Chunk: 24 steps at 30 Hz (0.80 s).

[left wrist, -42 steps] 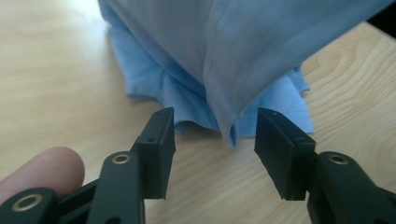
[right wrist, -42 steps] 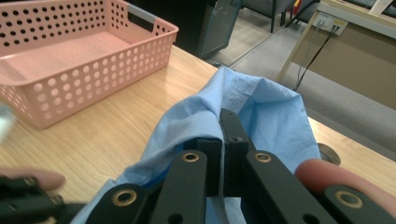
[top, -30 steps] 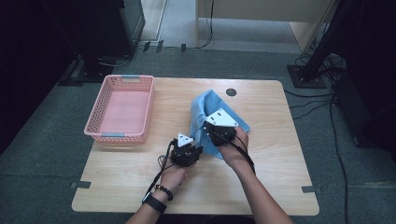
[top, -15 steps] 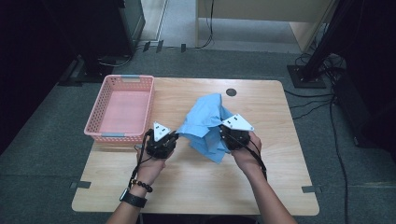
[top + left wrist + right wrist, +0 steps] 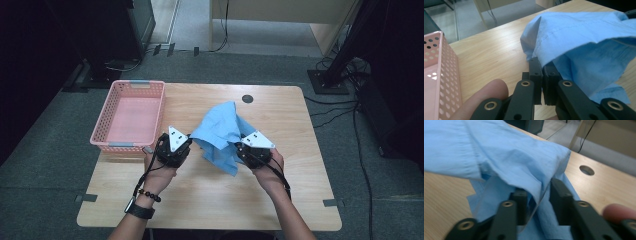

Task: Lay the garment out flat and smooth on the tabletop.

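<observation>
Blue cloth (image 5: pixel 220 132) hangs lifted over the bench (image 5: pixel 300 200) middle, stretched between both tools. Left tool (image 5: pixel 187 146) is clenched on one edge; right tool (image 5: pixel 239 148) has just been opening, fabric loose between its jaws, likely regripping. Pink basket (image 5: pixel 102 134) waits at left edge.

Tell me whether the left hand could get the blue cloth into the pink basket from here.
Probably yes. The left gripper is shut on an edge of the blue cloth, and the pink basket stands close beside that hand with nothing between. The right gripper, jaws parted, still has cloth between them.
</observation>
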Tool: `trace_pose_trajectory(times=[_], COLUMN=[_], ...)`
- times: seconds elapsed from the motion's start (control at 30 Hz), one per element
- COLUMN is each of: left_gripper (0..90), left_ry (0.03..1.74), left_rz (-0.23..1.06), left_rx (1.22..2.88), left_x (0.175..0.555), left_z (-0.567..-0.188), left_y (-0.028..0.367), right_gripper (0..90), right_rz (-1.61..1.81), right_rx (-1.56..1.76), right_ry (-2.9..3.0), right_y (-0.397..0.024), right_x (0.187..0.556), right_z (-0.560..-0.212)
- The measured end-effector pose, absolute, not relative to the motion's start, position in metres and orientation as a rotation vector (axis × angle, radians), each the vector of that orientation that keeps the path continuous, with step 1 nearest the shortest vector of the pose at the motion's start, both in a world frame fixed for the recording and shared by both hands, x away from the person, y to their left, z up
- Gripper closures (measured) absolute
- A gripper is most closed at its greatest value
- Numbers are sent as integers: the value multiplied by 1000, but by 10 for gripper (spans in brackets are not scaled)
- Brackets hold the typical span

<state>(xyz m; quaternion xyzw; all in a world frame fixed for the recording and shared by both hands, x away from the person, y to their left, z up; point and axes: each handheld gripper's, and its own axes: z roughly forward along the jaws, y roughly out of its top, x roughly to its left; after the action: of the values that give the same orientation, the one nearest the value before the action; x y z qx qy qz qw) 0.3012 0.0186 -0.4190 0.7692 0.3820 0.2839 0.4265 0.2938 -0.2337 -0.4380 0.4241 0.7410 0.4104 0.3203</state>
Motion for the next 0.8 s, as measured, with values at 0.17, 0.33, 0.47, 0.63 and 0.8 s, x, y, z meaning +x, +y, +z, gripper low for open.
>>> trace_pose_trajectory(times=[0.17, 0.33, 0.47, 0.63, 0.8], left_gripper=[895, 895, 896, 895, 860], left_ry=[935, 917, 888, 867, 883], left_rz=[697, 683, 672, 684, 655], left_rx=[1925, 1927, 1938, 1952, 1945], left_x=[299, 297, 294, 292, 293], left_z=[-417, -415, -413, -415, -422], left_y=[13, 10, 9, 10, 14], right_gripper=[507, 429, 433, 817, 899], right_rz=[1013, 939, 901, 928, 1051], right_rx=[957, 826, 837, 880, 949], right_ry=[1943, 1952, 1986, 1946, 1954], right_y=[-222, -207, -199, -191, -195], right_x=[285, 283, 293, 300, 301], right_z=[-434, -437, -439, -437, -427])
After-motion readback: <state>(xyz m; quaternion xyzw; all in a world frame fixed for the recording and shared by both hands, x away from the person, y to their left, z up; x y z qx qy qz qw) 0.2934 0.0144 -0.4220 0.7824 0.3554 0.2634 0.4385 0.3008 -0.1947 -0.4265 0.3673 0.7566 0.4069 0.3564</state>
